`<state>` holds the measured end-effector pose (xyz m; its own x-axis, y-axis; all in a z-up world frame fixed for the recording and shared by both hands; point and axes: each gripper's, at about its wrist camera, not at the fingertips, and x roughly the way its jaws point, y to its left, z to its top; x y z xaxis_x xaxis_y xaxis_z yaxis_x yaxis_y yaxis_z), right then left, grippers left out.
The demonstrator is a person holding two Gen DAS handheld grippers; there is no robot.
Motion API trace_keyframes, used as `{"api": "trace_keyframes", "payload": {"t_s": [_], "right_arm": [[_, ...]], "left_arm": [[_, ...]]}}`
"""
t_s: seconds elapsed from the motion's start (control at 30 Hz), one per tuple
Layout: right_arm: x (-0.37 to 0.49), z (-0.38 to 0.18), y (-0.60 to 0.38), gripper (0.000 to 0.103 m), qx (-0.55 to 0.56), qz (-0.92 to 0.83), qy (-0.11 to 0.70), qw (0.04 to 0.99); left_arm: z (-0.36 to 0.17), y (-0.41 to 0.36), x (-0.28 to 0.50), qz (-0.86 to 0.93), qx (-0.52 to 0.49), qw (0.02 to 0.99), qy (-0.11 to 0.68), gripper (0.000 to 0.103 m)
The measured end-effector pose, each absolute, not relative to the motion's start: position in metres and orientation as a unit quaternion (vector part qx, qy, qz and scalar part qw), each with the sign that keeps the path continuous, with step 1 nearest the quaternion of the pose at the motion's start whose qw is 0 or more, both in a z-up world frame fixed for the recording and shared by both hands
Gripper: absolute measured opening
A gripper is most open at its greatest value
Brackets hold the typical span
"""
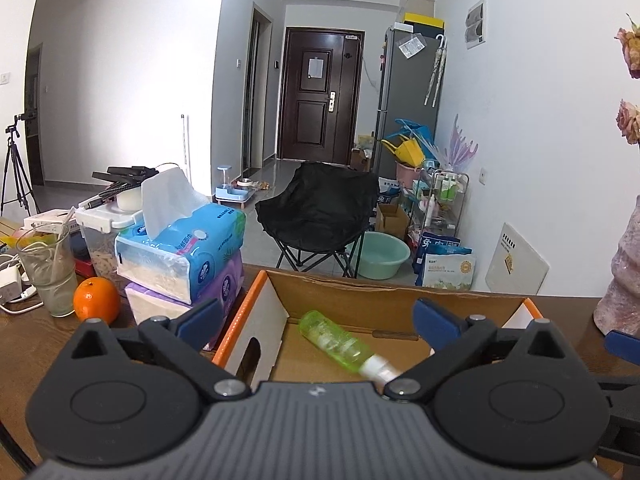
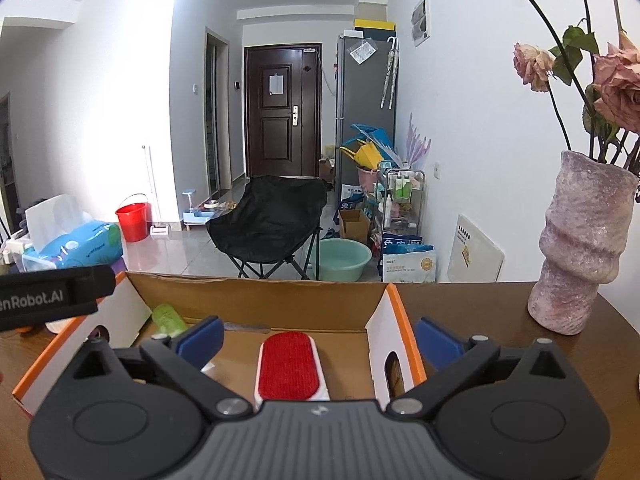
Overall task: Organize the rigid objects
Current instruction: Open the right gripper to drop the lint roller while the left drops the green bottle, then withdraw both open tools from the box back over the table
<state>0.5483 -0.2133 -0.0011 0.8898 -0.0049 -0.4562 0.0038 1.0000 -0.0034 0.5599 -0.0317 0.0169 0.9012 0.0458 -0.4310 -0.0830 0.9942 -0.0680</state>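
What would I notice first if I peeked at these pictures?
Probably the open cardboard box on the wooden table, with a red-faced lint brush lying flat inside it and a green spray bottle on its side at the box's left end. Then the pink vase of dried roses at the right, and the orange beside the stacked tissue packs.

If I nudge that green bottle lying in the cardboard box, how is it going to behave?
The translucent green plastic bottle lies on its side on the open cardboard box's floor, so its round body would probably roll. It looks like stiff plastic, likely light. Its smooth surface may slip in a claw.
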Motion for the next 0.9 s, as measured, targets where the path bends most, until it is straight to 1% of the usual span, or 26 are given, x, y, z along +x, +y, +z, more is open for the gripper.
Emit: {"api": "trace_keyframes", "payload": {"t_s": [0.53, 0.9], "right_arm": [[0.522, 0.001, -0.225, 0.103, 0.004, -0.008, 0.232, 0.973], [0.487, 0.005, -0.237, 0.103, 0.013, -0.014, 0.227, 0.974]], "left_arm": [[0.015, -0.03, 0.539, 0.03, -0.038, 0.973, 0.224, 0.103], [0.014, -0.032, 0.506, 0.031, -0.041, 0.971, 0.232, 0.103]]}}
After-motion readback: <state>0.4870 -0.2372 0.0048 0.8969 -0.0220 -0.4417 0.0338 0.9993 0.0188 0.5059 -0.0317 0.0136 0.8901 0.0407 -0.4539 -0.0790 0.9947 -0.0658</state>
